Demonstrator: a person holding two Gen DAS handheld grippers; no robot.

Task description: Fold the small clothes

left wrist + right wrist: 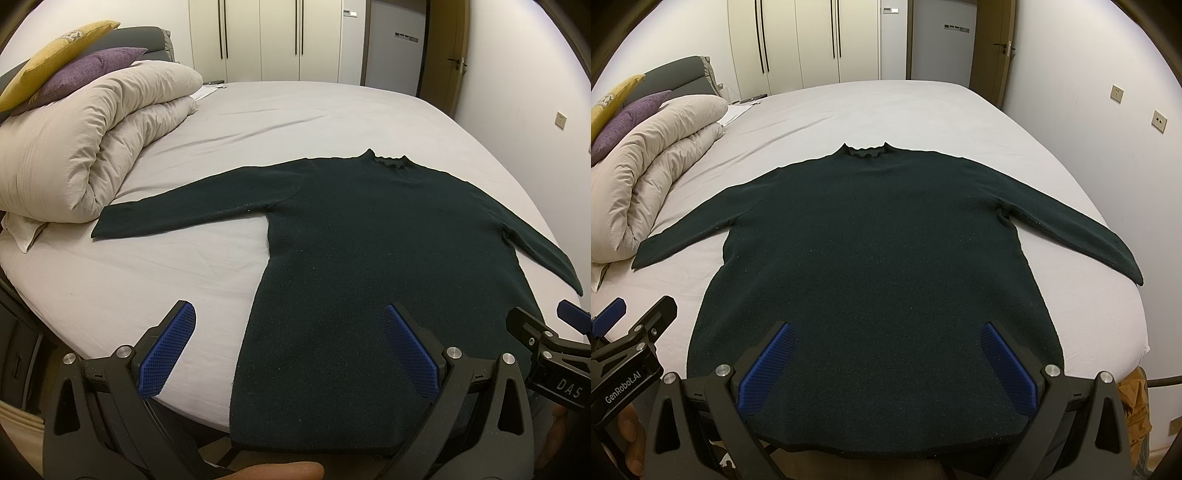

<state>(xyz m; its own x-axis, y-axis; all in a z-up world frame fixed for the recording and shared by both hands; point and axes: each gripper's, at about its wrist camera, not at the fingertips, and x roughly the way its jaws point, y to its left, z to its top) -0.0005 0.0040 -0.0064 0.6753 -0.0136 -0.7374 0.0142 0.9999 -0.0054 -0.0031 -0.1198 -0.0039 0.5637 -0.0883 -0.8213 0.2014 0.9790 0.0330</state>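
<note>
A dark green long-sleeved sweater (369, 229) (879, 240) lies flat on the bed, collar away from me, both sleeves spread out to the sides. Its hem hangs at the near edge of the mattress. My left gripper (288, 310) hovers open above the sweater's lower left edge, blue pads wide apart, nothing between them. My right gripper (886, 328) is open over the lower middle of the sweater, also empty. In the left wrist view the right gripper (554, 332) shows at the right edge; in the right wrist view the left gripper (631, 314) shows at the left.
The bed (295, 110) (886, 107) has a pale grey sheet. A rolled beige duvet (81, 140) (646, 166) with purple (85, 74) and yellow cushions (55, 51) sits at the left, close to the left sleeve's cuff. Wardrobe doors (798, 40) stand behind the bed.
</note>
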